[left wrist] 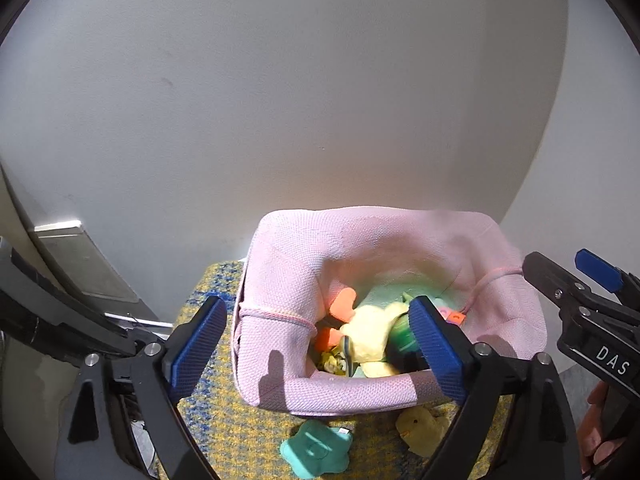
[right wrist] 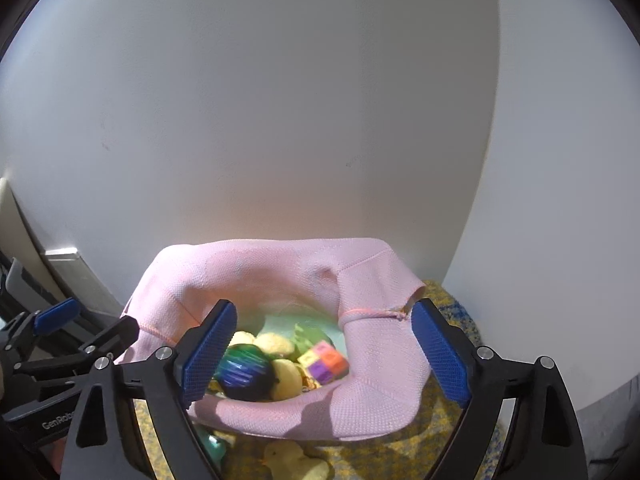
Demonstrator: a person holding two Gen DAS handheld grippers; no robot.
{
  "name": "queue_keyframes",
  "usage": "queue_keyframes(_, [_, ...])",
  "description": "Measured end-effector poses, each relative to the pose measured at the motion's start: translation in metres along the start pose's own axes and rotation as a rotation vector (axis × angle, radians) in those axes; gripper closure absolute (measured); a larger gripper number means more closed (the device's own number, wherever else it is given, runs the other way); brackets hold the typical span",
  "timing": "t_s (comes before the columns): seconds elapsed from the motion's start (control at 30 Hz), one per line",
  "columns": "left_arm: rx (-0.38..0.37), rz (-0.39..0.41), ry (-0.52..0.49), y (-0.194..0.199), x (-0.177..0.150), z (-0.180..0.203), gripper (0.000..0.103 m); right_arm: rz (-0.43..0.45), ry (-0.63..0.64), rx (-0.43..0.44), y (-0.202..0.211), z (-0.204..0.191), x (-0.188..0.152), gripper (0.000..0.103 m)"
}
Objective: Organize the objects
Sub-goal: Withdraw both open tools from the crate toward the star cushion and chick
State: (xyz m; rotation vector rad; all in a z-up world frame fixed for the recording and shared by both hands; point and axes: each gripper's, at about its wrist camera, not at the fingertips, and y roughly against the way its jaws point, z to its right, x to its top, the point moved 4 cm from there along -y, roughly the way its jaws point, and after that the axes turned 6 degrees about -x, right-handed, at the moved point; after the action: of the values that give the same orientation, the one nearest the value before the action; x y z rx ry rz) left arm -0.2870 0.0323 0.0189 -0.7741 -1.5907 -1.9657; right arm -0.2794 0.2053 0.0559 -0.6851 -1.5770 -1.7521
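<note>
A soft pink fabric basket (left wrist: 352, 398) (right wrist: 280, 268) stands on a yellow and blue woven mat (left wrist: 216, 400). Inside lie a yellow plush (left wrist: 372, 332), orange pieces (left wrist: 344, 302), a dark striped ball (right wrist: 244, 372) and a colourful cube (right wrist: 324, 362). My left gripper (left wrist: 318, 308) is open and straddles the basket's left wall, one finger outside and one inside. My right gripper (right wrist: 323, 312) is open astride the right wall by the pink cord; nothing is pinched. In front of the basket on the mat lie a teal star plush (left wrist: 316, 450) and a yellow chick plush (left wrist: 422, 430) (right wrist: 296, 460).
A white wall rises right behind the basket. A grey metal fitting (left wrist: 80, 256) sits low on the left. The right gripper (left wrist: 568, 270) shows at the right edge of the left wrist view, with a person's hand (left wrist: 600, 432) below it. The left gripper (right wrist: 86, 322) shows at the left of the right wrist view.
</note>
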Motion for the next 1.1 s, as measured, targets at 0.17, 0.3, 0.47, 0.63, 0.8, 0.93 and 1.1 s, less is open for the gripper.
queue_keyframes(0.17, [0.004, 0.011, 0.007, 0.014, -0.003, -0.001, 0.008, 0.017, -0.006, -0.006, 0.019, 0.003, 0.002, 0.012])
queue_keyframes(0.3, [0.011, 0.027, 0.007, 0.026, -0.005, -0.002, 0.007, 0.029, -0.010, -0.007, 0.030, 0.004, -0.001, 0.011])
queue_keyframes(0.47, [0.013, 0.045, 0.013, 0.043, -0.009, -0.003, 0.004, 0.041, -0.016, -0.011, 0.046, 0.005, -0.007, 0.011])
queue_keyframes(0.63, [0.014, 0.054, 0.026, 0.055, -0.016, -0.006, 0.004, 0.048, -0.012, -0.015, 0.057, 0.005, -0.012, 0.011])
queue_keyframes(0.8, [0.011, 0.052, 0.041, 0.062, -0.026, -0.011, 0.004, 0.050, 0.000, -0.017, 0.067, 0.005, -0.021, 0.011])
queue_keyframes(0.93, [0.018, 0.052, 0.042, 0.064, -0.032, -0.016, 0.004, 0.040, -0.004, -0.012, 0.067, 0.004, -0.031, 0.011])
queue_keyframes(1.1, [0.022, 0.046, 0.056, 0.064, -0.045, -0.025, 0.003, 0.029, -0.002, -0.007, 0.063, 0.002, -0.044, 0.011])
